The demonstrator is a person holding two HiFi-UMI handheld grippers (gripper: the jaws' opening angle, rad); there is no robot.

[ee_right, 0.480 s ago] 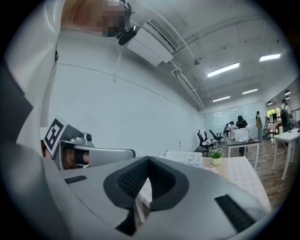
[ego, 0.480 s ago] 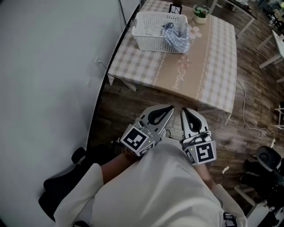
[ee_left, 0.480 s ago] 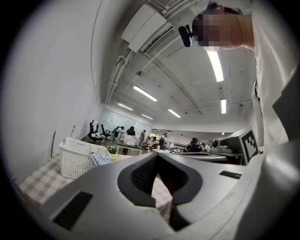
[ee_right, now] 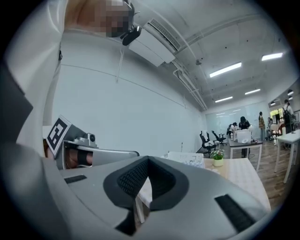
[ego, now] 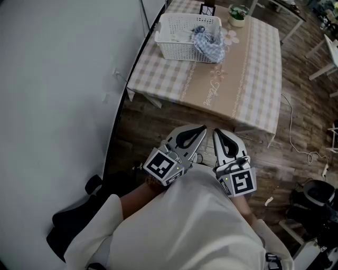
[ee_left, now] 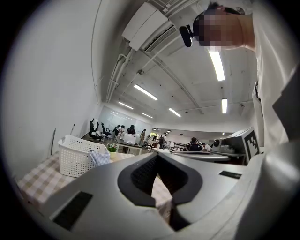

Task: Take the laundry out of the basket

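Note:
A white plastic laundry basket (ego: 182,36) stands at the far left end of a table with a checked cloth (ego: 253,74). A blue-and-white checked garment (ego: 208,45) hangs over the basket's right side, with more laundry inside. The basket (ee_left: 77,155) also shows small in the left gripper view and farther off, the basket (ee_right: 186,158) shows in the right gripper view. My left gripper (ego: 202,128) and right gripper (ego: 215,132) are held side by side close to my body, well short of the table. Both are shut with nothing between the jaws.
A small potted plant (ego: 238,16) stands on the table beyond the basket. A white wall (ego: 58,89) runs along the left. Wooden floor lies between me and the table, with a cable (ego: 296,142) on it at the right. Other tables and chairs stand farther back.
The view has shifted very slightly; both grippers stay shut and held in the same place near my body.

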